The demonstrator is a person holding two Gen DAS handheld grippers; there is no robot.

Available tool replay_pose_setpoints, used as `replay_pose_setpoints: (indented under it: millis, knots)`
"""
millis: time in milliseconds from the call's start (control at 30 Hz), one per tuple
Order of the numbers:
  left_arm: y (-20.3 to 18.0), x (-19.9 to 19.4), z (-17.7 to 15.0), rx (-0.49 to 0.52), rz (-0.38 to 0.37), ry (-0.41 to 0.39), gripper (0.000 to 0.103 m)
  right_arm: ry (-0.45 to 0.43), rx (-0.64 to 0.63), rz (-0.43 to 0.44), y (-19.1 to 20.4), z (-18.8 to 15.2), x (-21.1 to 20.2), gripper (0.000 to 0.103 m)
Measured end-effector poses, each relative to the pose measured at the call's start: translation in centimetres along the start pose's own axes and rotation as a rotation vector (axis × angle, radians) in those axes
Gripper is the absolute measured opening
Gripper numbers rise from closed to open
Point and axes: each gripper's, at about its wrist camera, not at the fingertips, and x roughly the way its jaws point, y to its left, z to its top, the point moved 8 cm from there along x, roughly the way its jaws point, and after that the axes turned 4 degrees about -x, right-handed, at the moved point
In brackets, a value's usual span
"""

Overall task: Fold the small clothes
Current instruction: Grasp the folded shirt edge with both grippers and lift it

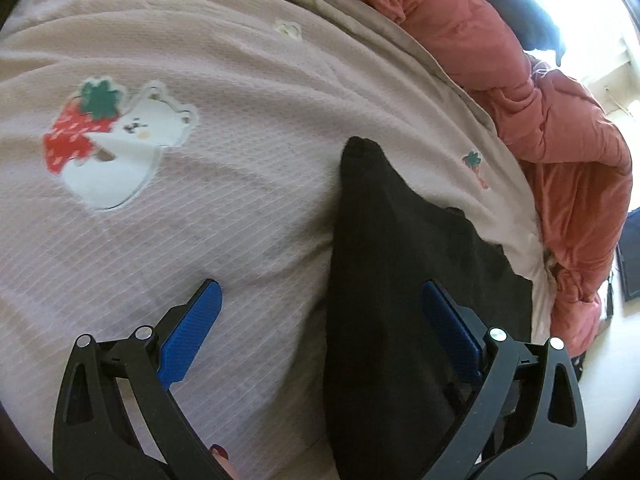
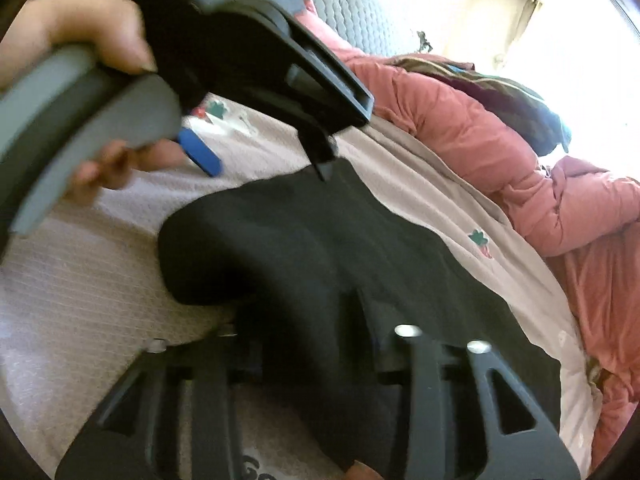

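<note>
While the black garment (image 1: 384,280) is lying across the pink strawberry-and-bear bedspread (image 1: 240,220), the folding is looking, as a judgement, only partly under way. From the left wrist view, the left tongs (image 1: 320,320) are standing spread wide and released, with the cloth running up between the two blue pads (image 1: 192,328): one pad is hovering over bare bedspread on the left, the other is sitting over the dark fabric on the right. A narrow end of the garment is pointing away ahead of these tongs, toward the bunched coral-red puffy quilt (image 1: 560,120) at the far edge of the bed.

From the right wrist view, the garment (image 2: 320,248) is draping over the right tongs (image 2: 320,344) and hiding their pads, so whether they are clenched or released cannot be told. Beyond them the left tool, with its grey handle (image 2: 80,120), is being held in the person's left hand (image 2: 92,28) just above the cloth's far edge.

No neat, finished fold is showing: one rounded lobe is bulging off to the left of the right tongs, the edges are lying uneven, and no stack of finished pieces is appearing anywhere. Squaring the piece and doubling it over is seeming still to be done.

As for writing, only a cut-off scrap of grey lettering, perhaps "Go", is peeking out at the bottom edge below the right tongs; it is too partial to read. No brand or label is showing on the garment.
</note>
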Motion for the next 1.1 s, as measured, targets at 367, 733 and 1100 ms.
replay_pose_setpoints:
  millis: [367,733,1100]
  knots:
    - [-2.7,1.6,-0.8,0.014,-0.087,0.061,0.093,-0.076,0.149,0.095,-1.7,0.0,-2.3,0.019]
    - [-7.2,1.2,-2.9,0.087,-0.132,0.074,0.029,-0.078,0.166,0.082,-2.5,-0.2,-3.9,0.018]
    - [-13.5,-2.2,-4.7,0.189,-0.133,0.0,0.019,-0.067,0.282,0.062,-6.7,-1.5,-8.1,0.016]
